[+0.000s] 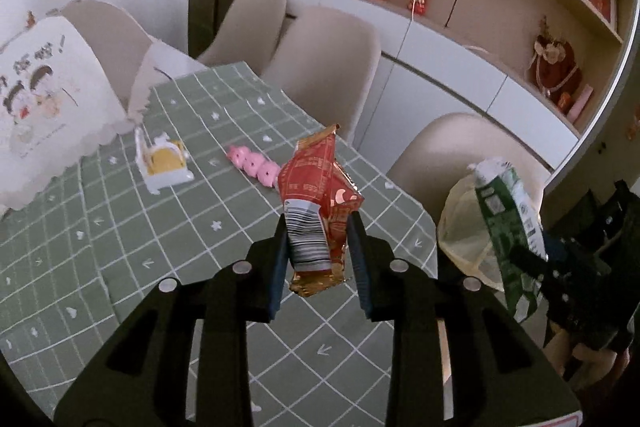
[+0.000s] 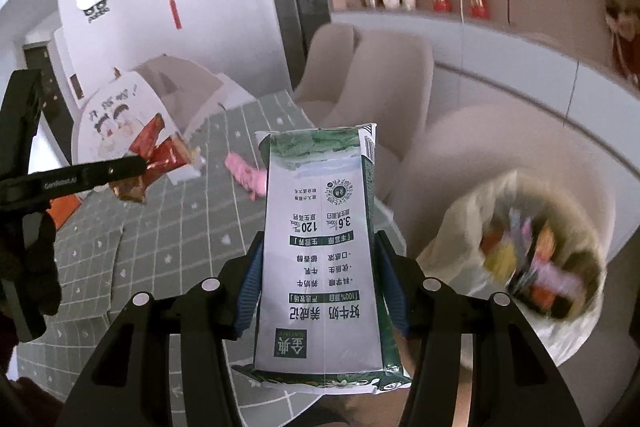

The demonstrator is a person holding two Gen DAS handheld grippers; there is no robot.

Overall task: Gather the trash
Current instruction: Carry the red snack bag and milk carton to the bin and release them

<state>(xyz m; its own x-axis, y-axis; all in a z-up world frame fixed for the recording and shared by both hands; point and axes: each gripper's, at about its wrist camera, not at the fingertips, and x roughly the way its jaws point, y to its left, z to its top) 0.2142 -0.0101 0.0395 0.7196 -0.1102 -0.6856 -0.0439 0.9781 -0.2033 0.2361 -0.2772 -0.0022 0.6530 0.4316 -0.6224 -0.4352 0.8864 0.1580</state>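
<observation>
My left gripper (image 1: 319, 229) is shut on a crumpled red and gold snack wrapper (image 1: 316, 183) with a barcode, held above the green checked tablecloth (image 1: 160, 247). My right gripper (image 2: 318, 245) is shut on a white and green milk carton (image 2: 320, 227), held upright and clear of the table. In the left wrist view the carton (image 1: 508, 219) hangs at the right, just in front of a translucent trash bag (image 1: 460, 231). The right wrist view shows the bag (image 2: 520, 259) open on a chair seat, with several colourful wrappers inside, blurred.
A pink toy (image 1: 254, 163) and a small white and yellow holder (image 1: 164, 163) lie on the table. A white paper bag with a cartoon print (image 1: 44, 99) stands at the far left. Beige chairs (image 1: 332, 67) line the table's far side, before a sideboard.
</observation>
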